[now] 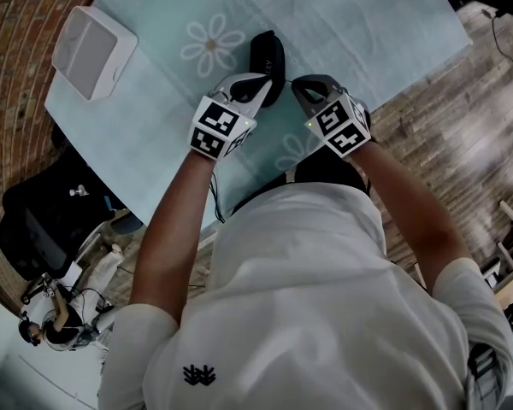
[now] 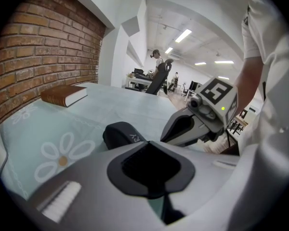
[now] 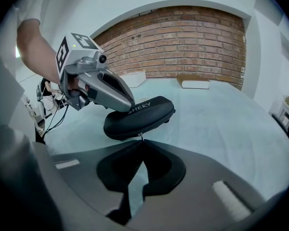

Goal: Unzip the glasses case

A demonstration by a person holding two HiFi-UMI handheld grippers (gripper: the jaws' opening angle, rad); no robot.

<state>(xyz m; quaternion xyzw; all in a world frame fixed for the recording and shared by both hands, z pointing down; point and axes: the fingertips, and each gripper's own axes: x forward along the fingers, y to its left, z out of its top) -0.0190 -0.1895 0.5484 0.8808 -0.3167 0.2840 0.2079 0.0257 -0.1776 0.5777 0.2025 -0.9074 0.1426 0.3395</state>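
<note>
The black glasses case (image 1: 267, 56) lies on the pale green daisy cloth (image 1: 359, 32). In the right gripper view the case (image 3: 140, 115) sits just past my right gripper (image 3: 141, 141), whose jaws are shut with a small metal zipper pull (image 3: 141, 136) pinched at their tips. My left gripper (image 3: 121, 99) is shut like a beak and rests on top of the case's left end. From the left gripper view the case (image 2: 121, 134) shows beyond the shut left gripper (image 2: 149, 147). The right gripper (image 2: 178, 129) reaches in from the right.
A white box (image 1: 92, 51) stands at the table's far left corner. A brown book (image 2: 63, 95) lies by the brick wall (image 2: 43, 57). The table edge (image 1: 111, 186) runs close to the person's body, with a black chair (image 1: 43, 220) below it.
</note>
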